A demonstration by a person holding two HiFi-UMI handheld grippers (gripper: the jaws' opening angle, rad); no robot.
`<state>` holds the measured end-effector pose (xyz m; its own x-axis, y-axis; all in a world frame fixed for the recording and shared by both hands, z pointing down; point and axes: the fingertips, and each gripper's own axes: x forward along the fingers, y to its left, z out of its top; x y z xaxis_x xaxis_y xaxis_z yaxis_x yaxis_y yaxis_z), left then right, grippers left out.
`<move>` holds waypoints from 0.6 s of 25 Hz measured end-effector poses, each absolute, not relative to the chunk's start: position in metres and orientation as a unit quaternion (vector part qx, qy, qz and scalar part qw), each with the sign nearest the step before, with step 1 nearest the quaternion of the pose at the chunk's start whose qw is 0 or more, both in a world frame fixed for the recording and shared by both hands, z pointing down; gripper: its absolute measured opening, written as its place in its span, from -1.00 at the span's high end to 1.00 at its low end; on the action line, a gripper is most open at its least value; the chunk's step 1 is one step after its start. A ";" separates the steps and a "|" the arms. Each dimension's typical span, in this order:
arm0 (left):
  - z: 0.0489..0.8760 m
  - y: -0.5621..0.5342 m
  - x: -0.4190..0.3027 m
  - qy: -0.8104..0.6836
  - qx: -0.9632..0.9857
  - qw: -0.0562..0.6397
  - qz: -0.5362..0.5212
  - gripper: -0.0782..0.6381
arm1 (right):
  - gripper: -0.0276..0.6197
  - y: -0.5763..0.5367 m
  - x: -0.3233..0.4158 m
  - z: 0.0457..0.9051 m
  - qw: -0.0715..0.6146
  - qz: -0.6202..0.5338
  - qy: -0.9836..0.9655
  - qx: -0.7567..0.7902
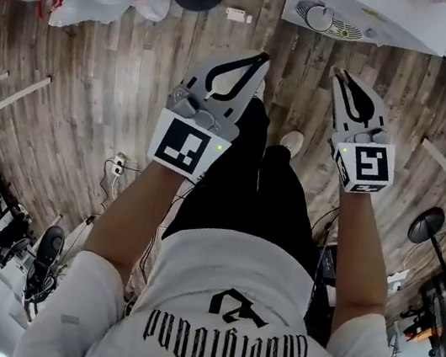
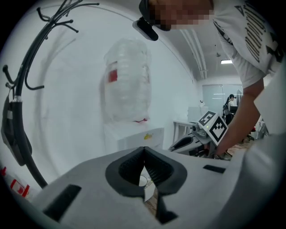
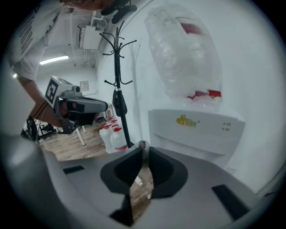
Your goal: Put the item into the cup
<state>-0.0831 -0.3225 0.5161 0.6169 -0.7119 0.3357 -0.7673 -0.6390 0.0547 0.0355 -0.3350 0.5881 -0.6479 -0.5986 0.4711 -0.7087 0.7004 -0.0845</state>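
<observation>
Neither the item nor the cup is anywhere to be seen from here, so which way the item lies from the fingers, how its long axis runs, and which hand is nearer cannot be told. The person stands over bare wooden floor (image 1: 108,102) with the left gripper (image 1: 264,57) and the right gripper (image 1: 341,73) held out side by side, both aimed ahead and a little down at a white water dispenser (image 3: 196,129). My guess is that the next move is only a search for the cup and the item. The left gripper's fingers are closed tip to tip with nothing between them. The right gripper's fingers are also drawn together at the tips; a small pale speck (image 3: 142,144) shows there, too small to say whether it is pinched or merely lies behind. Counting: two grippers, one dispenser with one clear bottle (image 3: 185,58) upside down on top, one black coat stand (image 3: 118,76) beside it, and two red-capped jugs (image 3: 111,136) at its foot
</observation>
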 end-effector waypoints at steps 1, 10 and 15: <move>0.532 -0.327 -0.084 -0.413 0.894 0.101 0.143 0.76 | 0.77 -0.343 0.034 0.605 0.210 0.135 -0.896 0.367; 0.651 -0.349 -0.083 -0.416 0.891 0.118 0.141 0.76 | 0.76 -0.394 0.021 0.734 0.229 0.175 -0.878 0.382; 0.692 -0.375 -0.077 -0.415 0.890 0.122 0.140 0.76 | 0.76 -0.412 0.019 0.784 0.257 0.187 -0.869 0.379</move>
<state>-0.0771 -0.3751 0.6918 0.6159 -0.7051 0.3513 -0.7738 -0.6253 0.1015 0.0188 -0.4122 0.7844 -0.5806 -0.5634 0.5877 -0.7552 0.6424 -0.1303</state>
